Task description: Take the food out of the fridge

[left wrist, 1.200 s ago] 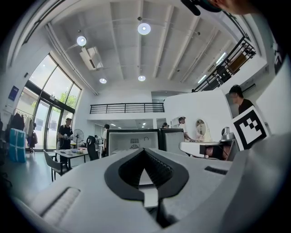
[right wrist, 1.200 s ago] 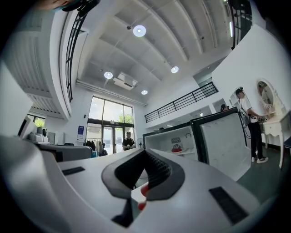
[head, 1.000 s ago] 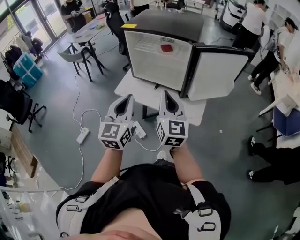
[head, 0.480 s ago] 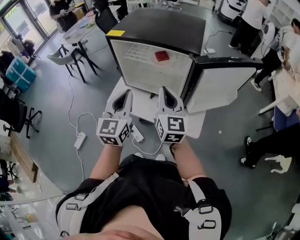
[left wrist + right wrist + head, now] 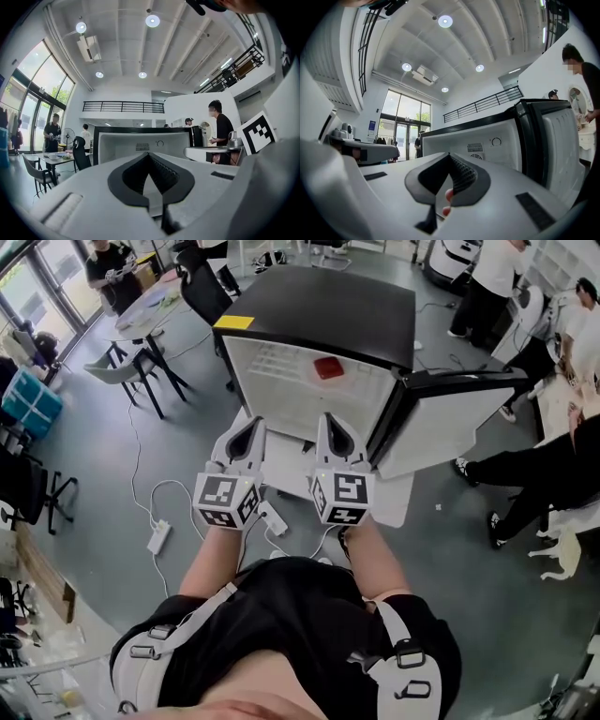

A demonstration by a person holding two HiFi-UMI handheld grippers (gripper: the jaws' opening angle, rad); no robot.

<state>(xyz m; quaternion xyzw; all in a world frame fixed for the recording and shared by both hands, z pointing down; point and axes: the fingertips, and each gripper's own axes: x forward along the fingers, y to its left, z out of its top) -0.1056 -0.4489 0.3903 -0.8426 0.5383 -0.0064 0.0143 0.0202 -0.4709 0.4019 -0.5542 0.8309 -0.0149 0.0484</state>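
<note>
The small black fridge (image 5: 319, 306) stands open on a low white table (image 5: 394, 498), its door (image 5: 441, 423) swung out to the right. Inside, on a wire shelf, lies a red piece of food (image 5: 327, 367). My left gripper (image 5: 250, 422) and right gripper (image 5: 331, 418) are held side by side just short of the fridge's opening, both shut and empty. In the left gripper view the shut left gripper (image 5: 149, 154) points at the white fridge interior (image 5: 122, 145). In the right gripper view the red food (image 5: 448, 195) peeps through below the shut right gripper (image 5: 449, 154).
A power strip (image 5: 158, 536) and cables lie on the floor at the left. A table with chairs (image 5: 141, 320) stands at the back left. A seated person's legs (image 5: 506, 474) stretch in from the right, and other people stand at the back right.
Both grippers have moved forward with the person towards the open fridge, which now sits nearer in the head view. Both stay shut.
</note>
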